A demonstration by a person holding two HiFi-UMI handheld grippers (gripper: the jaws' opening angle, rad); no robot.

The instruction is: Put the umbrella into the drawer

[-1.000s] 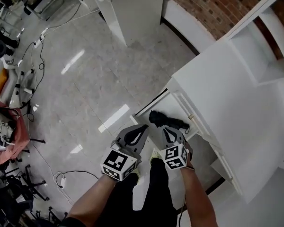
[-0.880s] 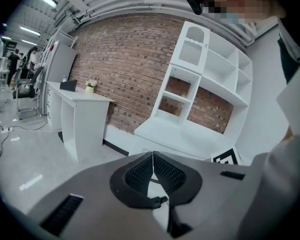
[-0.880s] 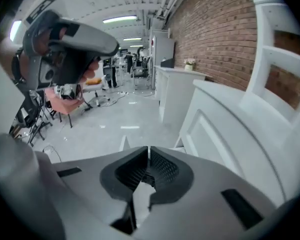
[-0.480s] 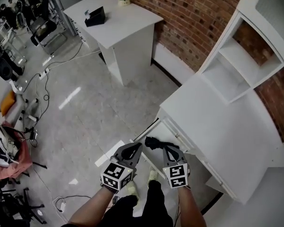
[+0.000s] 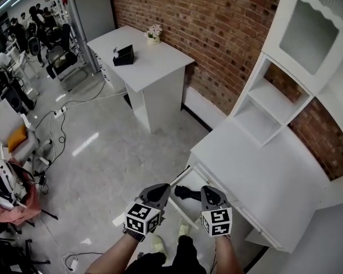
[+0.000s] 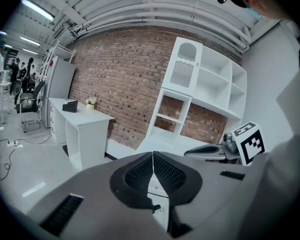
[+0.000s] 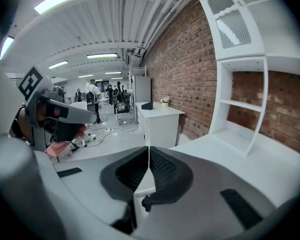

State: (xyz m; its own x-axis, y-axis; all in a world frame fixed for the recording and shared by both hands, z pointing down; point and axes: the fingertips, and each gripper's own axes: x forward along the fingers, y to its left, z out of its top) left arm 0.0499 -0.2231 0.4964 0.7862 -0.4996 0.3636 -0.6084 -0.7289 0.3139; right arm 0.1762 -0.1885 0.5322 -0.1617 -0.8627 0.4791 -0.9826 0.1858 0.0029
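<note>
Tongs both closed and empty, left tongs (image 5: 161, 189) at 9 o'clock and right tongs (image 5: 209, 192) at 3 o'clock of the umbrella (image 5: 186, 193), which lies inside the open drawer (image 5: 190, 179); placement looks done, next move probably needs a push on the drawer front to close it.

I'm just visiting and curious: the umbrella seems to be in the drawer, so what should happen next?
Probably push the drawer shut with one gripper. The umbrella lies inside it, it stands open, and the left gripper and right gripper are both closed and empty.
</note>
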